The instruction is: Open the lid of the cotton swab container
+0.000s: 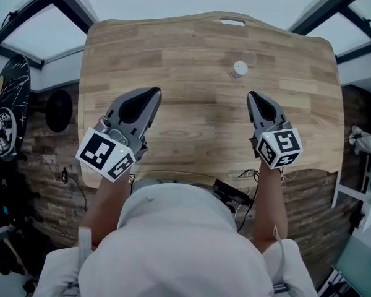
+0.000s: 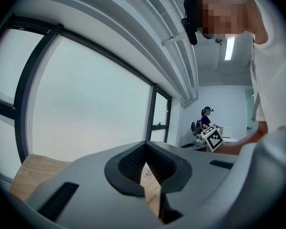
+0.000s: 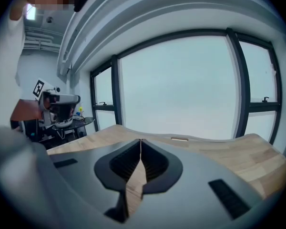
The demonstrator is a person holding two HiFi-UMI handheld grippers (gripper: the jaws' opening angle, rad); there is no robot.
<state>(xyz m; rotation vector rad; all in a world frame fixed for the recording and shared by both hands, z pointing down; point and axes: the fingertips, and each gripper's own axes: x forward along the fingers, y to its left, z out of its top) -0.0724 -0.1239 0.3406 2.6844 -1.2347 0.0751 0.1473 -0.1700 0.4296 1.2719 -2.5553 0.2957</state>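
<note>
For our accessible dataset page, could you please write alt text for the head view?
Seen from above, a person holds the left tongs and right tongs, both shut and empty, over a wooden table. A small round cotton swab container stands beyond them, closer to the right tongs, with a clear round piece beside it.

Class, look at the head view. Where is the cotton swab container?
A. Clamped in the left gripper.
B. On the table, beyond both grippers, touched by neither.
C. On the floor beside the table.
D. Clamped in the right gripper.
B: the cotton swab container stands on the table ahead of the right gripper, while that one and the left gripper are shut on nothing.
</note>
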